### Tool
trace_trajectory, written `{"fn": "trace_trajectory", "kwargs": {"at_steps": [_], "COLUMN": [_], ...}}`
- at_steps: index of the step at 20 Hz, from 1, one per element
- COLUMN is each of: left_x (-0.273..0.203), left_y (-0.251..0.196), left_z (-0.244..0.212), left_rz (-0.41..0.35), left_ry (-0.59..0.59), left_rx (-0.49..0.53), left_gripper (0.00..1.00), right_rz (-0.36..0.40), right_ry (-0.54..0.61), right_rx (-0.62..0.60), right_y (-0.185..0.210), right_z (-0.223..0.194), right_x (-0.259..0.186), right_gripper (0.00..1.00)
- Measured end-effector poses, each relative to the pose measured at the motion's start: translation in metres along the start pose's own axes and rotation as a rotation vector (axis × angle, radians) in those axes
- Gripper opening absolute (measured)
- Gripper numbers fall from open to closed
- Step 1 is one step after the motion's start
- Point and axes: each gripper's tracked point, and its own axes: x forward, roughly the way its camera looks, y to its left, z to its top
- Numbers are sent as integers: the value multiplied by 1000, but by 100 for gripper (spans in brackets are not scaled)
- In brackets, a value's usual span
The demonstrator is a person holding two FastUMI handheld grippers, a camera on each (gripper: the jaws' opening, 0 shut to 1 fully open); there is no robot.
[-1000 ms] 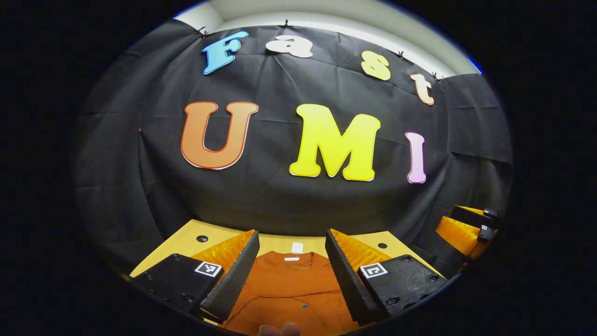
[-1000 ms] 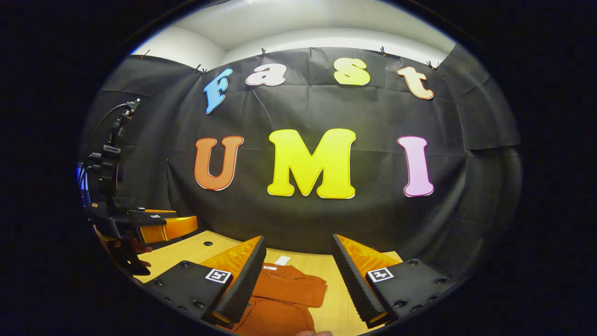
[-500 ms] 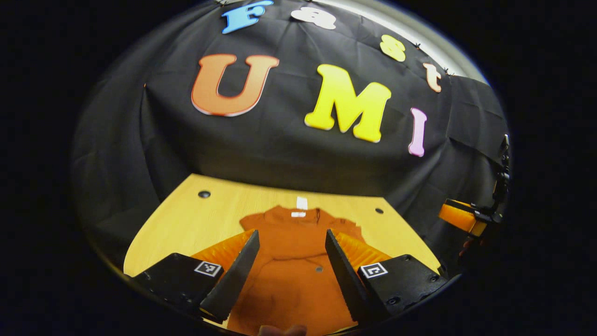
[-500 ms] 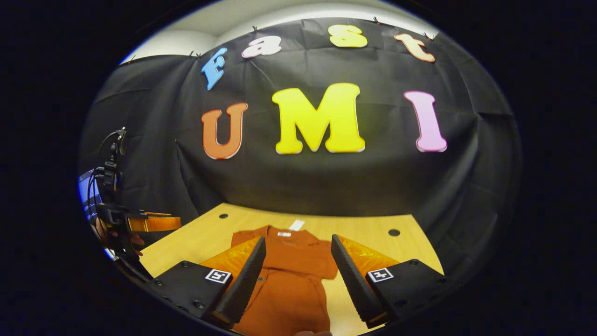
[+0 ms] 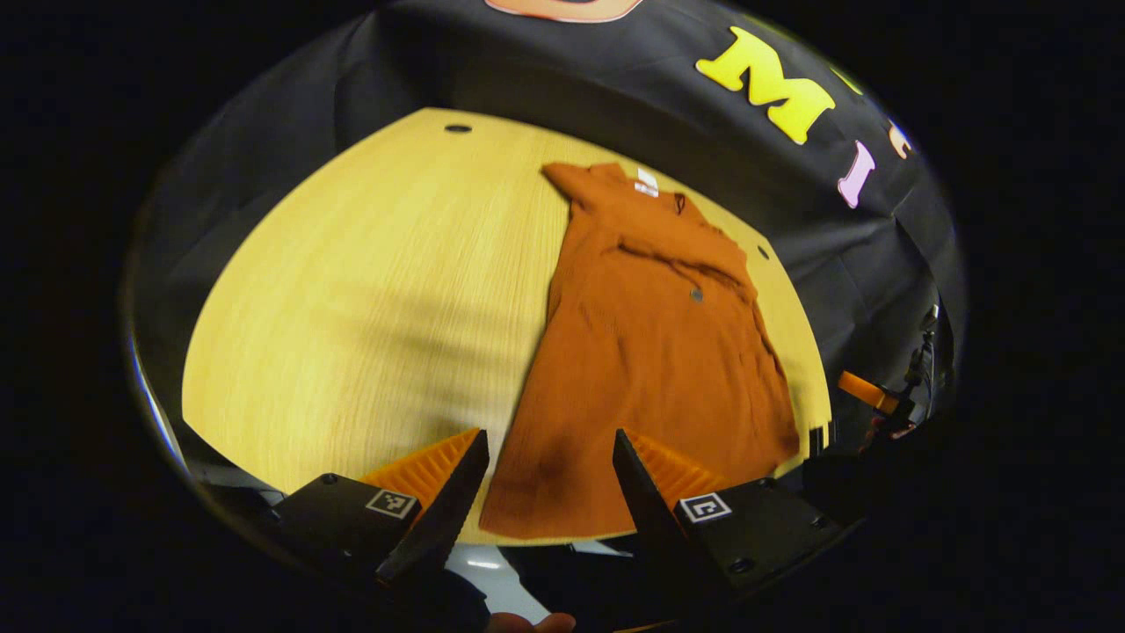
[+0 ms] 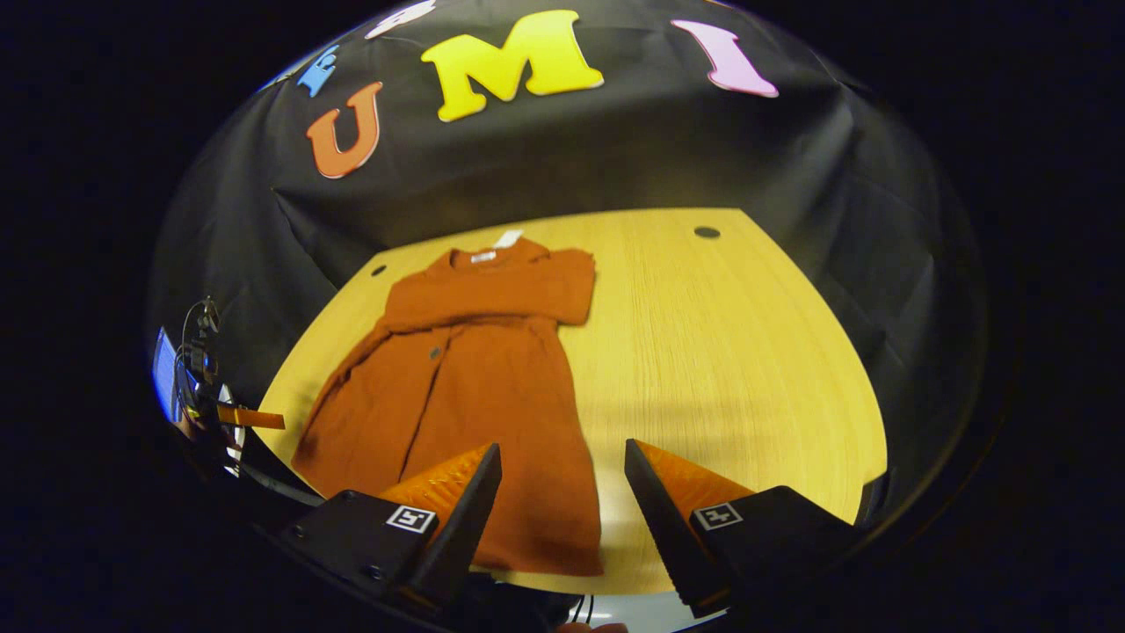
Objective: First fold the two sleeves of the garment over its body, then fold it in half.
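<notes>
**Sleeves lie folded in; both tools hang open over the near hem**

The rust-orange garment lies flat on the wooden table, collar and white neck tag at the far edge by the black cloth wall, hem at the near edge. In the right gripper view a band of cloth, the folded sleeve, runs straight across the chest below the collar, its cuff end at the garment's right side. In the left gripper view the garment has no sleeve sticking out to either side, so both seem laid over the body, though only one can be made out clearly. The body itself lies at full length, not halved.

The left tool hangs above the near hem with its fingers well apart and nothing between them. The right tool is likewise wide open and empty, over the hem's right corner and the bare table beside it.

By my reading, the sleeve folds are in place and the halving fold is the step in hand. That would call for each tool to come down on a near hem corner, pinch the cloth, and carry the hem away toward the collar, both moving evenly so that the edges meet squarely and the sleeves stay tucked.
</notes>
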Motion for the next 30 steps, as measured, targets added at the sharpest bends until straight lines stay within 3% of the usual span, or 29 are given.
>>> {"fn": "trace_trajectory", "kwargs": {"at_steps": [2,3,4,6,9,15,16,18,19,20,21,22,23,25,26,30], "left_x": [-7,-4,-4,-2,5,23,26,33,34,36,36,34,34,33,34,18], "left_y": [11,14,16,17,2,-42,-47,-58,-61,-60,-62,-62,-63,-65,-66,-82], "left_z": [-31,-37,-40,-37,-36,-44,-45,-52,-54,-54,-53,-53,-54,-53,-51,-24], "left_rz": [18,24,32,35,-4,-96,-110,-145,-153,-148,-148,-141,-129,-119,-117,-139], "left_ry": [49,61,73,57,50,82,86,118,124,126,121,111,110,109,105,39], "left_rx": [10,17,19,21,29,18,0,-39,-67,-88,-100,-97,-79,-42,-29,23], "left_gripper": [93,81,93,91,91,83,79,61,47,40,27,22,18,11,9,5], "right_rz": [-28,-37,-45,-62,-84,-126,-122,-116,-113,-112,-104,-104,-102,-110,-108,-92], "right_ry": [85,115,137,179,221,220,220,220,218,217,213,216,219,215,225,188], "right_rx": [-23,-38,-49,-58,-48,-153,-151,-143,-131,-116,-91,-66,-50,-18,-3,49], "right_y": [-6,-9,-12,-16,-11,-6,-1,6,6,5,4,5,4,-2,0,0], "right_z": [-40,-56,-71,-93,-114,-120,-121,-117,-117,-116,-114,-115,-114,-115,-110,-87], "right_x": [7,7,10,13,17,21,23,24,26,26,25,27,27,32,25,21], "right_gripper": [90,91,91,91,91,93,90,72,67,48,36,19,11,11,1,1]}}
